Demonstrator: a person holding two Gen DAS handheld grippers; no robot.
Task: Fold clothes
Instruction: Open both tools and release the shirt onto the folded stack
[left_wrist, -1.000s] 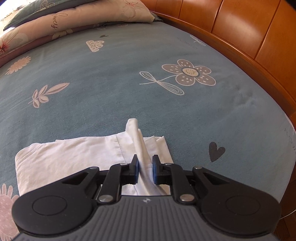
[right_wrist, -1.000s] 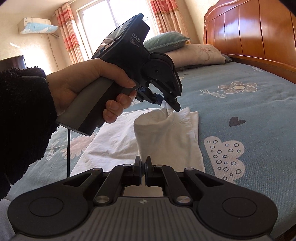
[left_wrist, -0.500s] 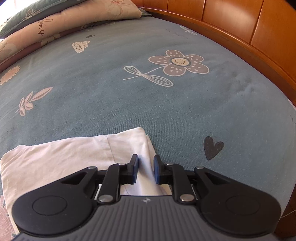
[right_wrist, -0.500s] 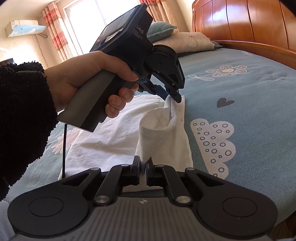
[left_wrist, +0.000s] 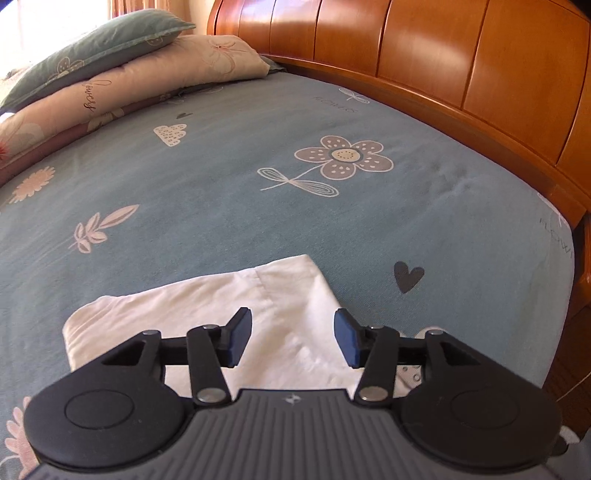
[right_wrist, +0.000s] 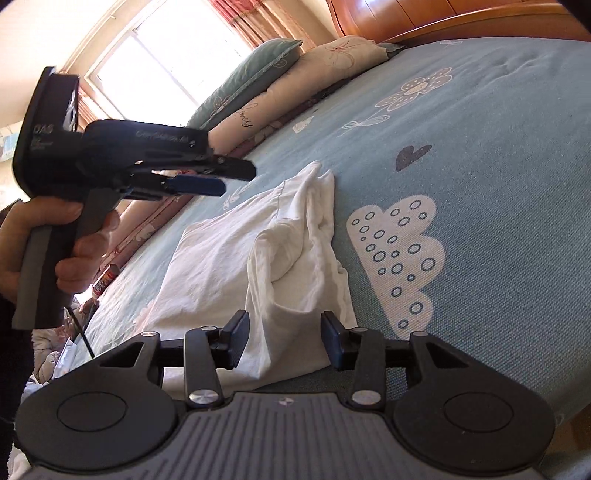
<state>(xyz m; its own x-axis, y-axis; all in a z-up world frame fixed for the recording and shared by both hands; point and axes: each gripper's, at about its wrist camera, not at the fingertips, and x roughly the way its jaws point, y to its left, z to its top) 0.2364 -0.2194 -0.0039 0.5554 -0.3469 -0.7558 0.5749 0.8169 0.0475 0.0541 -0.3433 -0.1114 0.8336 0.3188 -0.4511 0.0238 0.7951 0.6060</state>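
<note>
A white garment (left_wrist: 280, 314) (right_wrist: 280, 251) lies partly folded on the blue bedsheet (left_wrist: 258, 206), its near fold loose and rumpled in the right wrist view. My left gripper (left_wrist: 292, 338) hovers above its right end, jaws opening, nothing pressed between the blue pads. In the right wrist view that same left gripper (right_wrist: 229, 181) hangs clear of the cloth at the left, held by a hand (right_wrist: 55, 240). My right gripper (right_wrist: 284, 339) stands at the garment's near edge, jaws opening, with the cloth lying between the fingers but not pinched.
A wooden headboard (left_wrist: 461, 66) curves along the right. Stacked pillows (left_wrist: 122, 77) lie at the far end of the bed. A window with curtains (right_wrist: 159, 59) is behind them. The bed's edge drops off at the right (left_wrist: 569, 258).
Both grippers held raised folds of the white garment and have let go. The cloth has dropped onto the bed, the left gripper has pulled up and away, and both sets of jaws have spread.
</note>
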